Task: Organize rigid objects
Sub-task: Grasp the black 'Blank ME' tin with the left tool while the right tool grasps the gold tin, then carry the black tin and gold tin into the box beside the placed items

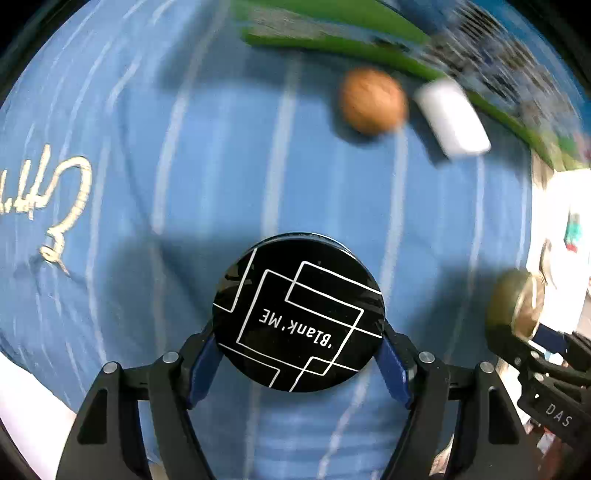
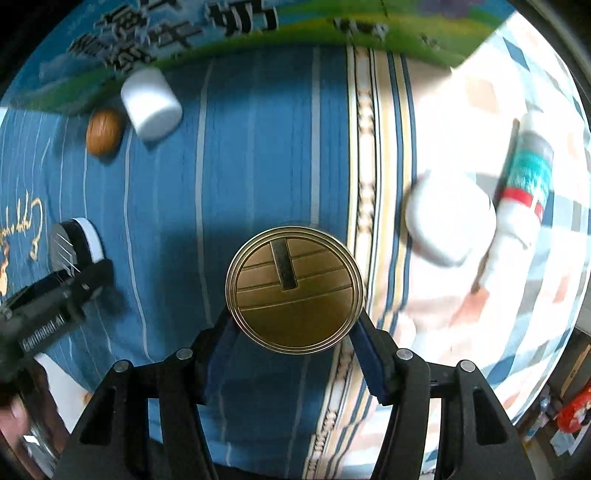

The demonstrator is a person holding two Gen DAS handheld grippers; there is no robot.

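My left gripper (image 1: 298,345) is shut on a round black compact (image 1: 298,314) with white line art and the words Blank ME, held above a blue striped cloth (image 1: 155,155). My right gripper (image 2: 295,334) is shut on a round gold tin (image 2: 294,288) with a slot in its lid. The gold tin also shows at the right edge of the left wrist view (image 1: 515,302). The black compact and left gripper show at the left of the right wrist view (image 2: 75,240). A brown walnut-like ball (image 1: 373,100) (image 2: 103,130) and a white cylinder (image 1: 452,118) (image 2: 150,104) lie on the cloth further away.
A green and blue printed box (image 2: 192,40) (image 1: 332,33) lies along the far edge of the cloth. On a pale patterned sheet (image 2: 498,92) to the right lie a white round jar (image 2: 450,218) and a white tube with teal and red print (image 2: 524,184).
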